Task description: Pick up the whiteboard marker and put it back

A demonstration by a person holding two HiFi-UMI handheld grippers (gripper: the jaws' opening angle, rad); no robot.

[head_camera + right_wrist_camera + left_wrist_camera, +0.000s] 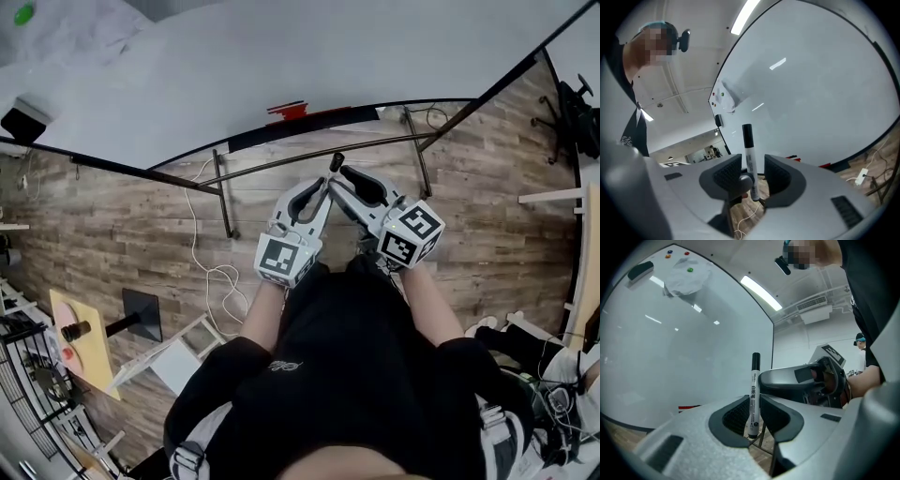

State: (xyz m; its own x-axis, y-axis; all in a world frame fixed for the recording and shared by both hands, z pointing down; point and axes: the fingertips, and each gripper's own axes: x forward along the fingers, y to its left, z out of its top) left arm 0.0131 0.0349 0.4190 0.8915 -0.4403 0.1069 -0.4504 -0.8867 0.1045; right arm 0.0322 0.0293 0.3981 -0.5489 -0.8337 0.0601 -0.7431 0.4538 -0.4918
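White plastic whiteboard marker [754, 380]: likely light, rigid, smooth-barrelled; best gripped mid-barrel. Currently the left tongs [755, 405] clamp its lower barrel; the right tongs [753, 169] stand open around it, not pressing.

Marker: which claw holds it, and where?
The left claw is shut on the whiteboard marker, at its lower barrel. The right claw stands open around it, not pressing.

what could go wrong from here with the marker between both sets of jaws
The white whiteboard marker with a black cap is pinched only by the left gripper, low on its barrel, so it may tilt or slip. The right gripper stands open around it with the left jaw tip inside; pulling away crookedly could knock it loose.
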